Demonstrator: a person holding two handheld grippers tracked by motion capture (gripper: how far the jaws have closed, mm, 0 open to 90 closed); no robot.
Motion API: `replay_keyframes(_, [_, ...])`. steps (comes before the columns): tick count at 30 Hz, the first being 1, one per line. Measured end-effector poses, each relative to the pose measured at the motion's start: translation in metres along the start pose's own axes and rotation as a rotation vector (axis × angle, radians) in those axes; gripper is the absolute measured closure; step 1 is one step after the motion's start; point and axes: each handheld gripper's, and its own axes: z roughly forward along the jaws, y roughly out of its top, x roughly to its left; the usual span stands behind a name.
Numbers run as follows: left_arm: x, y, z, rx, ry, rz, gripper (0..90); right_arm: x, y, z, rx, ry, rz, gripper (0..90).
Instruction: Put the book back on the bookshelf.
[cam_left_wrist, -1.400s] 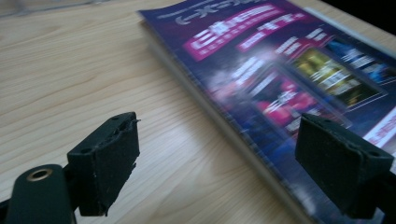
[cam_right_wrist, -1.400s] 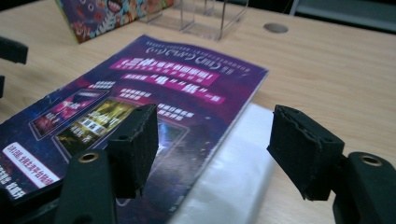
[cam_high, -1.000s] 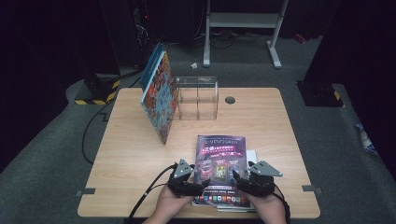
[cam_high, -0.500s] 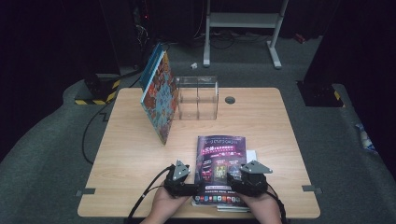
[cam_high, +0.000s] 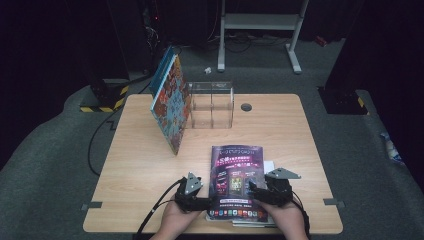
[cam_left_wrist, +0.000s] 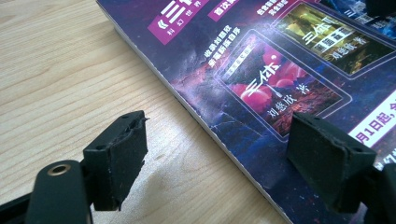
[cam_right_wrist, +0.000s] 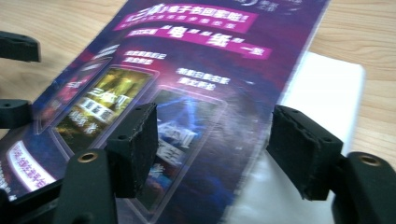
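The light wooden surface (cam_high: 150, 180) stands in a dim room, on grey carpet (cam_high: 45, 165), with black darkness closing in behind it and on both sides. Both grippers sit at the near edge, held in the person's hands, and between them lies a purple magazine (cam_high: 236, 180) flat on the wood, resting on a white sheet or booklet (cam_right_wrist: 327, 88) that sticks out beneath it on the right gripper's side. The left gripper (cam_high: 192, 192) is just at the magazine's left edge; in the left gripper view its jaws stand apart, one over bare wood and one over the cover, with the magazine's edge running between them and neither pad pressing on it, so it is released. The right gripper (cam_high: 272, 187) is at the magazine's right edge; in the right gripper view its jaws are also spread, straddling that edge, one above the cover and one above the white sheet, gripping nothing. Well ahead of the left gripper, a large colourful book (cam_high: 171, 107) stands tilted on its edge, and just beside it, farther from the grippers, is a clear box (cam_high: 212, 105). Ahead of the right gripper there is a small round cable hole (cam_high: 246, 107) in the wood. Beyond the far edge stands a pale metal frame (cam_high: 260, 22) on the floor, and yellow-and-black hazard tape (cam_high: 102, 107) shows off the far left corner.
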Motion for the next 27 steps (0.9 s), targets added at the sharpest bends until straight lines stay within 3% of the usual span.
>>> replay_keyframes(5, [0.003,-0.002,-0.004,0.015,0.03,0.015,20.1,0.01,0.002,0.002,0.008,-0.018,-0.007,31.3])
replay_keyframes(12, [0.016,-0.007,-0.012,0.043,0.08,0.022,19.0,0.024,0.008,0.01,0.016,0.005,-0.031,30.9])
replay_keyframes(14, [0.018,-0.009,-0.015,0.046,0.092,0.007,19.0,0.028,0.009,0.012,0.017,0.011,-0.043,30.8])
replay_keyframes(15, [0.02,-0.009,-0.015,0.05,0.097,0.02,19.1,0.029,0.01,0.013,0.019,0.015,-0.053,30.9])
replay_keyframes(20, [0.021,-0.009,-0.017,0.046,0.091,-0.004,20.2,0.032,0.011,0.015,0.018,0.019,-0.051,30.8])
replay_keyframes(24, [0.016,-0.003,-0.018,-0.004,0.055,-0.033,20.1,0.028,0.01,0.015,0.012,0.034,-0.042,29.9])
replay_keyframes(27, [0.014,-0.001,-0.014,-0.004,0.056,-0.022,19.9,0.026,0.011,0.016,0.013,0.031,-0.029,29.2])
